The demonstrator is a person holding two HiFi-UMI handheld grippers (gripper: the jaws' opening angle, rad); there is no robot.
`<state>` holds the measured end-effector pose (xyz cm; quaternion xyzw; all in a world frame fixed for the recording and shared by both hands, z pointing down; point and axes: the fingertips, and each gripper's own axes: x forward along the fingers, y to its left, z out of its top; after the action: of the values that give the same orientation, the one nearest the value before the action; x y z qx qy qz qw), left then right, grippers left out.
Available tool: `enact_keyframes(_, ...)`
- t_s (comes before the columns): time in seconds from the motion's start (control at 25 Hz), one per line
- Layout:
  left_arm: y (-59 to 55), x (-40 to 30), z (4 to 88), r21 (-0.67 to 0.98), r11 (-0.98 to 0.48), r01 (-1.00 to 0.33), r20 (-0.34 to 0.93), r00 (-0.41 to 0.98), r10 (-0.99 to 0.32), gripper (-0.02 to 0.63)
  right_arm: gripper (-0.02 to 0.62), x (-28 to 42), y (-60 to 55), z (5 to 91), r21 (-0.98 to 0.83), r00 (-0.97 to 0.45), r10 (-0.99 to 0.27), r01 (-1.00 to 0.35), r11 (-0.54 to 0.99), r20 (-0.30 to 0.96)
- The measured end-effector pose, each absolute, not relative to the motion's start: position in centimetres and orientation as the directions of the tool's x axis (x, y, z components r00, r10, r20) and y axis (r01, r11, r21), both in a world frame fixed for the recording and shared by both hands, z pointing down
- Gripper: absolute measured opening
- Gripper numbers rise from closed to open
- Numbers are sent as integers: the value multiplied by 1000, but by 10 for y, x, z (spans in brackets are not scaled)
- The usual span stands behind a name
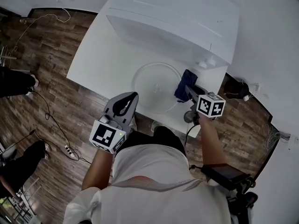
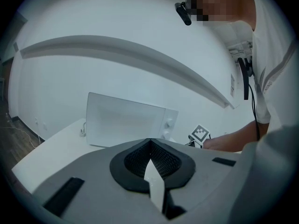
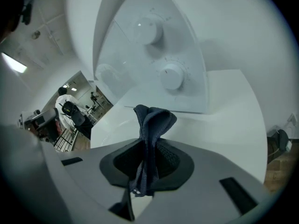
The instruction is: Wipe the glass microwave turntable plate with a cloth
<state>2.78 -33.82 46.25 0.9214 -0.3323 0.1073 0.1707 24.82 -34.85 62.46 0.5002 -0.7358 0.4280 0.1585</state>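
Note:
The clear glass turntable plate [image 1: 156, 84] lies flat on the white table [image 1: 98, 62] in front of the microwave [image 1: 173, 17]. My right gripper [image 1: 188, 89] is at the plate's right rim, shut on a dark blue cloth [image 1: 183, 84]. In the right gripper view the cloth [image 3: 151, 134] stands up bunched between the jaws of that gripper [image 3: 148, 149]. My left gripper [image 1: 131, 98] is at the table's front edge, just left of the plate, shut with nothing in it. In its own view the left gripper [image 2: 149, 144] faces the microwave [image 2: 126, 120].
The microwave's two knobs [image 3: 170, 76] face the right gripper. A white plug and cord [image 1: 205, 63] lie beside the microwave. Cables [image 1: 51, 120] trail over the wooden floor at left. A dark object [image 1: 238, 88] sits on the floor right of the table.

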Motion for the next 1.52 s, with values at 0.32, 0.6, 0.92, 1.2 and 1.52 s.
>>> enact_keyframes(0.32,-330,4,458,239,-700,-673,314,736,-600,11,61,179,-348,475,-448,-580,-779,-777,441,239)
enact_keyframes(0.6,-325,-32,442,211,-671,-711,253,703,-665,11,61,89,-338,440,-471,-709,-696,-654,592,110)
enact_keyframes(0.92,-317,-89,446,218,-603,-767,277,642,-715,11,61,2,-333,512,-591,-806,-521,-573,568,281)
enact_keyframes(1.2,-310,-104,454,199,-623,-757,303,652,-695,11,61,-12,-329,607,-682,-766,-398,-637,359,505)
enact_keyframes(1.52,-318,-101,459,236,-644,-727,297,685,-665,11,61,18,-319,641,-659,-690,-384,-715,232,613)
